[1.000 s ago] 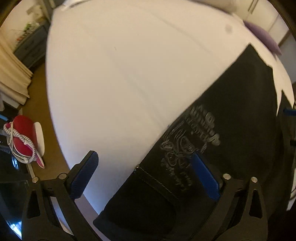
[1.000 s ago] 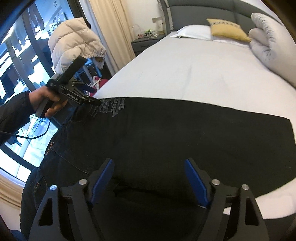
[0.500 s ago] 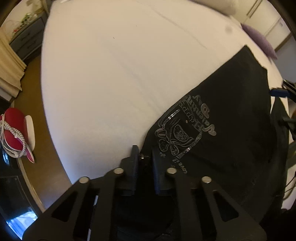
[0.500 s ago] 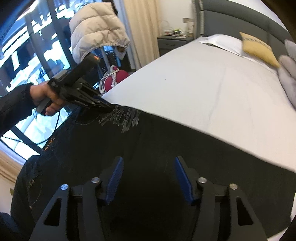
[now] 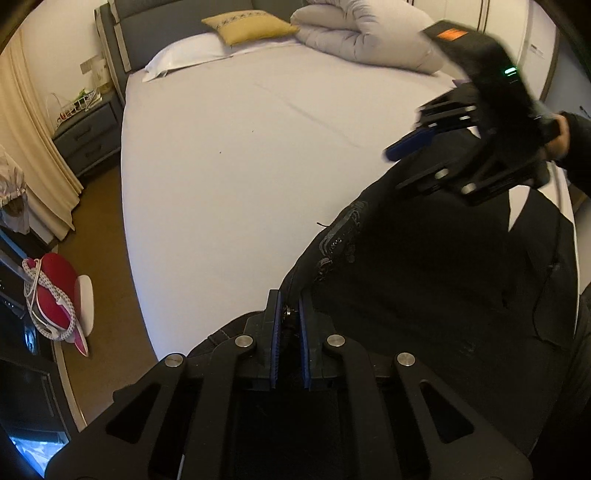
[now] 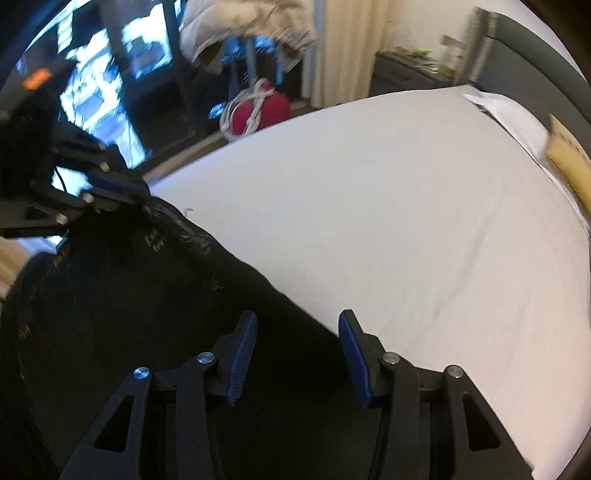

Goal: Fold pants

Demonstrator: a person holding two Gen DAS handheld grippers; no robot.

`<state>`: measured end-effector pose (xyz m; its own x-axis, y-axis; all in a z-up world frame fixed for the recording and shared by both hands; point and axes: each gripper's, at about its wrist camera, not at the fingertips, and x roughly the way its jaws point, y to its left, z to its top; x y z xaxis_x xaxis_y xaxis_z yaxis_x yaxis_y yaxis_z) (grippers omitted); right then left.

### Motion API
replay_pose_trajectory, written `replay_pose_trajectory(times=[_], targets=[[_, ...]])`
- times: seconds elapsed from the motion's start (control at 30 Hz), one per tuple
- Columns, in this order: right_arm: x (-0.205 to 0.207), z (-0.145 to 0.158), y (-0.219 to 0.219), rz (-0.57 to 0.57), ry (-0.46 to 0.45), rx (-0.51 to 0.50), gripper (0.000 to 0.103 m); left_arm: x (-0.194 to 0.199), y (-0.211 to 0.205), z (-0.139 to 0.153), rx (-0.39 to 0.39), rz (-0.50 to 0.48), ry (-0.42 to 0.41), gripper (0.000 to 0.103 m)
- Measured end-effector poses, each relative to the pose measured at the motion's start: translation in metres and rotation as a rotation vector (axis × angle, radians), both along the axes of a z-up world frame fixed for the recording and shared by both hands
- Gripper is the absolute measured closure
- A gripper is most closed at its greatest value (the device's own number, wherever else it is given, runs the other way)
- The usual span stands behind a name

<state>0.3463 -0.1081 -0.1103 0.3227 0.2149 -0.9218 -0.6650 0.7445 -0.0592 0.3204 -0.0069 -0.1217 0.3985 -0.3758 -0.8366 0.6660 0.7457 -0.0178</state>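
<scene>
Black pants (image 5: 424,280) with a silver print lie on the white bed (image 5: 229,155), lifted at the waist end. My left gripper (image 5: 287,317) is shut on the waistband near a metal button and holds it above the bed's near edge. My right gripper (image 6: 295,332) is open, its blue pads astride the pants' upper edge (image 6: 155,314). The right gripper also shows in the left wrist view (image 5: 472,147), above the pants. The left gripper shows in the right wrist view (image 6: 110,192), pinching the printed corner.
A white pillow (image 5: 184,55), a yellow cushion (image 5: 247,26) and a rolled grey duvet (image 5: 362,37) lie at the headboard. A grey nightstand (image 5: 85,133) stands left of the bed. A red object with white cord (image 5: 48,295) sits on the floor.
My left gripper closed on the waistband and lifted it. My right gripper narrowed a little, stayed open, and swung up over the pants' far edge.
</scene>
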Motion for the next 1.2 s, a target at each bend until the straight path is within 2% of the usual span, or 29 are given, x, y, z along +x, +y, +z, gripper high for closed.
replay_pose_trajectory(times=[0.07, 0.1, 0.13, 0.17, 0.2, 0.3, 0.47, 0.57, 0.67, 0.77, 0.87, 1.07, 1.2], targets=[[0.007, -0.008, 0.004, 0.014, 0.021, -0.03, 0.054, 0.009, 0.008, 0.013, 0.004, -0.006, -0.005, 0.095], [0.01, -0.011, 0.005, 0.02, 0.037, -0.035, 0.058, 0.002, 0.008, 0.015, 0.003, -0.007, -0.005, 0.095], [0.011, -0.013, 0.006, 0.023, 0.051, -0.036, 0.065, -0.001, 0.011, 0.017, 0.001, -0.005, -0.002, 0.095], [0.013, -0.013, 0.007, 0.026, 0.054, -0.039, 0.081, -0.022, 0.012, 0.025, -0.001, -0.003, 0.0, 0.095], [0.012, -0.012, 0.007, 0.025, 0.052, -0.028, 0.089, -0.025, 0.015, 0.024, -0.002, -0.003, 0.001, 0.095], [0.002, -0.007, 0.004, 0.022, 0.049, 0.008, 0.096, -0.023, 0.018, 0.027, -0.007, 0.006, 0.003, 0.095], [-0.022, 0.012, -0.003, -0.027, 0.022, 0.123, 0.098, -0.02, 0.024, 0.033, -0.025, 0.024, 0.012, 0.096], [-0.046, 0.021, -0.004, -0.027, 0.021, 0.187, 0.098, -0.038, 0.026, 0.04, -0.025, 0.025, 0.006, 0.096], [-0.082, 0.023, 0.002, 0.015, 0.03, 0.185, 0.098, -0.065, 0.031, 0.044, -0.04, 0.021, 0.013, 0.096], [-0.127, 0.023, 0.014, 0.089, 0.03, 0.125, 0.098, -0.097, 0.037, 0.044, -0.037, 0.009, 0.027, 0.096], [-0.184, 0.021, 0.026, 0.165, -0.01, 0.026, 0.098, -0.137, 0.041, 0.042, -0.02, -0.02, 0.039, 0.096], [-0.279, 0.015, 0.041, 0.24, -0.122, -0.146, 0.098, -0.213, 0.035, 0.039, 0.022, -0.097, 0.062, 0.096], [-0.331, 0.003, 0.054, 0.283, -0.16, -0.228, 0.098, -0.259, 0.031, 0.029, 0.069, -0.15, 0.087, 0.096]])
